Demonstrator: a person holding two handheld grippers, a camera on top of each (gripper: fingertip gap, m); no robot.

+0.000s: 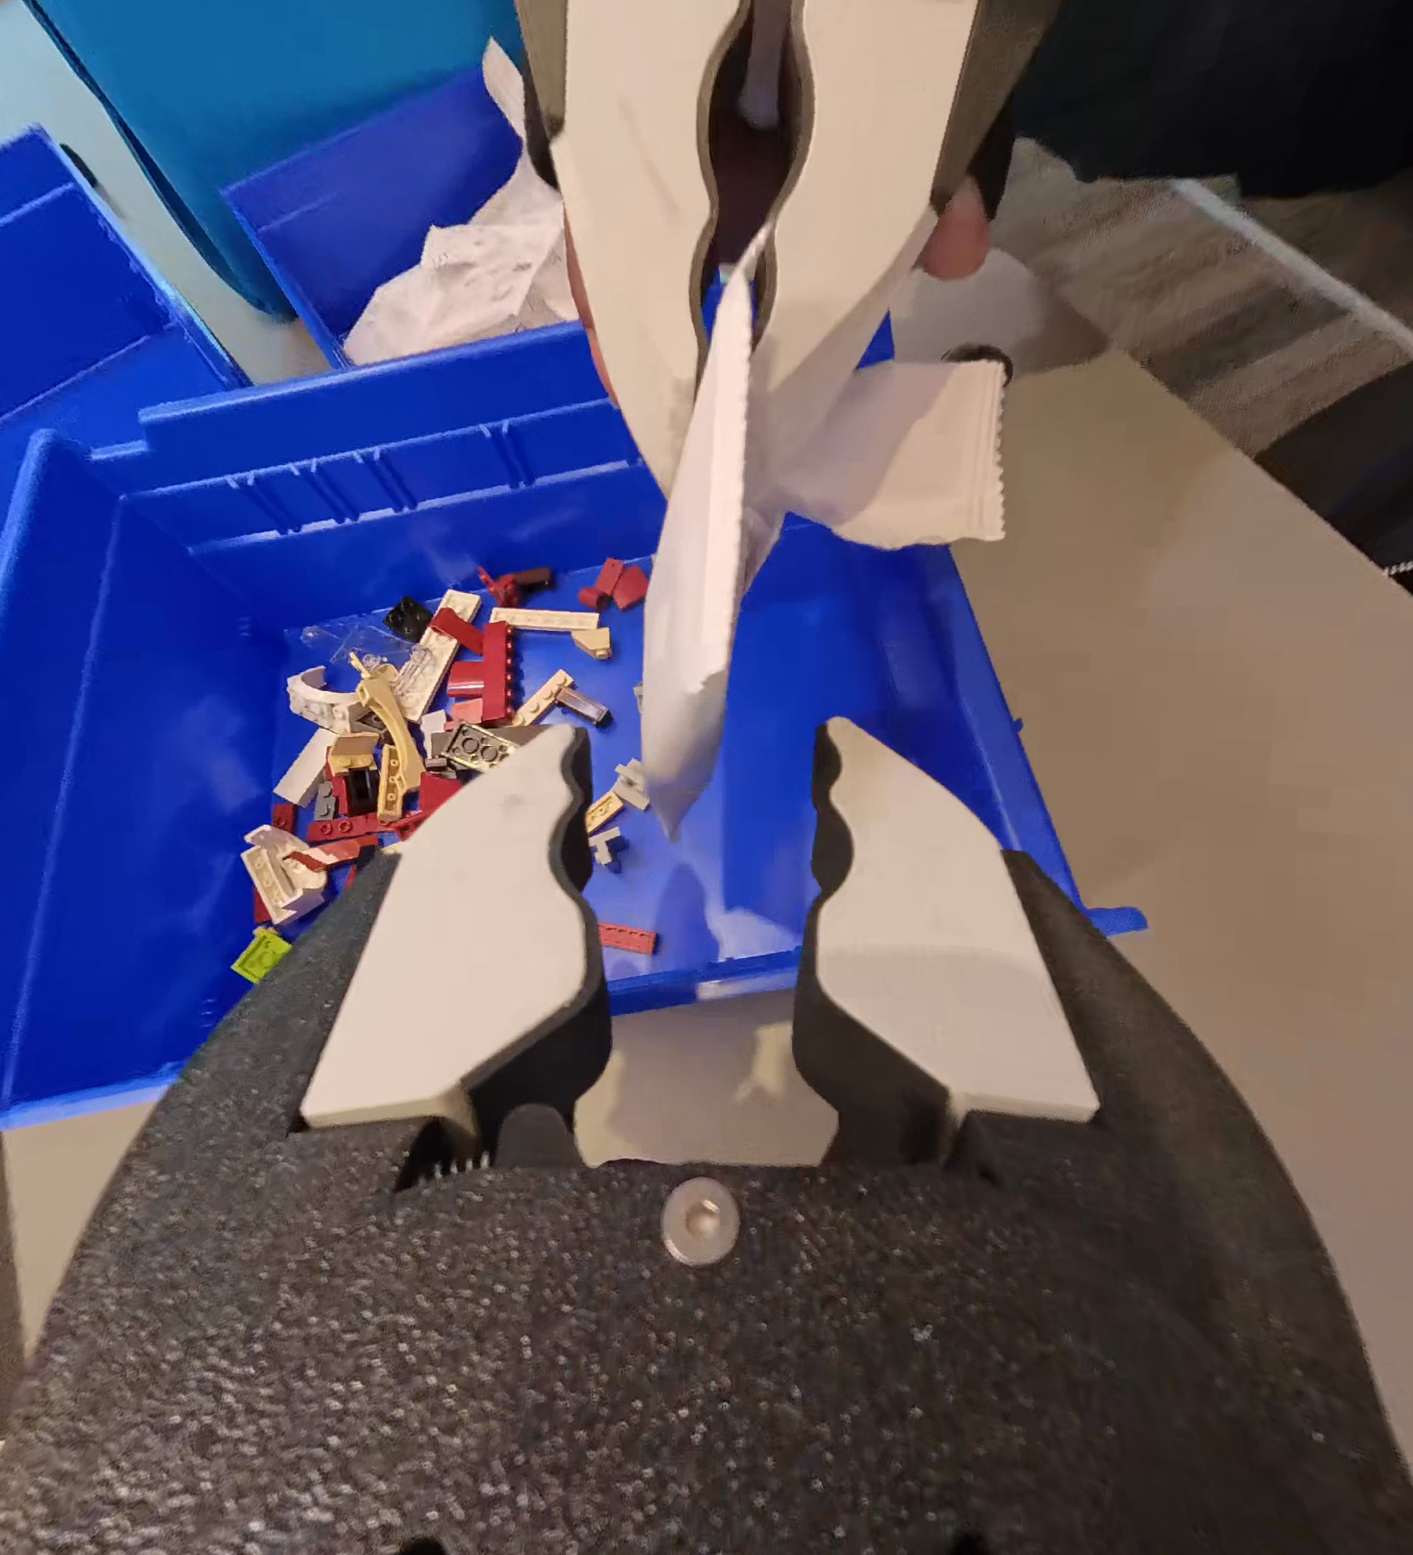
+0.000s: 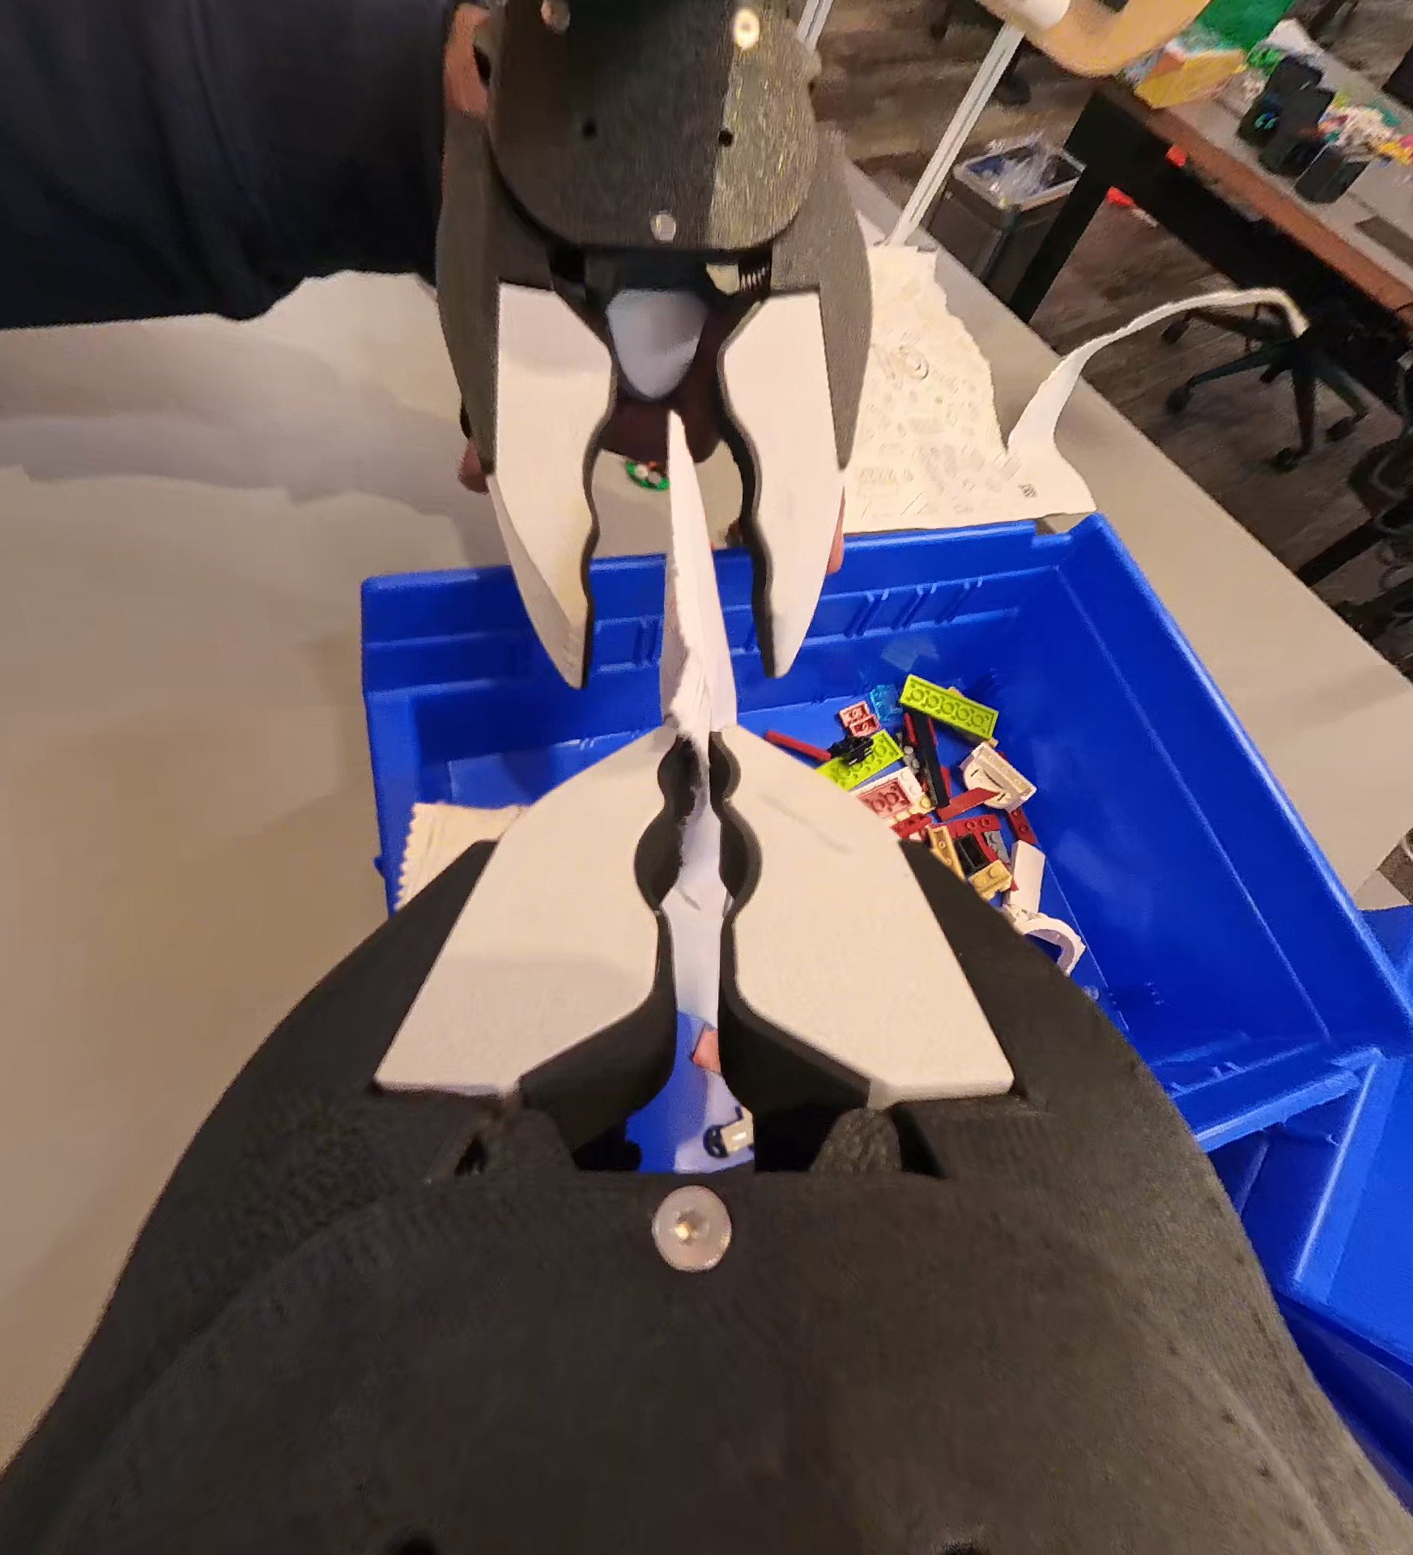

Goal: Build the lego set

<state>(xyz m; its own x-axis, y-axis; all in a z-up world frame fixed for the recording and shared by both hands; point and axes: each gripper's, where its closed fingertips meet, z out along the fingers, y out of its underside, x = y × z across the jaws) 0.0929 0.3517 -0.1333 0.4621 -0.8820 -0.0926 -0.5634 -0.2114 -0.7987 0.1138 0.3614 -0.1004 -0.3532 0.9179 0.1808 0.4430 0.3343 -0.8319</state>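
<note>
White paper bag [image 2: 698, 606] pinched in right gripper [image 2: 694, 740], lower end hidden; left gripper [image 1: 698, 740] wide open, holding nothing.

**A busy workroom behind a pale table**

Pale beige tabletop [image 2: 139, 673] spreads wide, its rounded corner at the right. Beyond it, dark wood-look floor [image 2: 1106, 252] in brown and grey planks. Over on the right, a long desk [image 2: 1241, 160] with a brown edge and black legs, cluttered with small colourful bits and black cups. A black office chair base [image 2: 1308, 379] sits below it. From the left wrist view, a teal panel [image 1: 265, 109] stands at the back.
</note>
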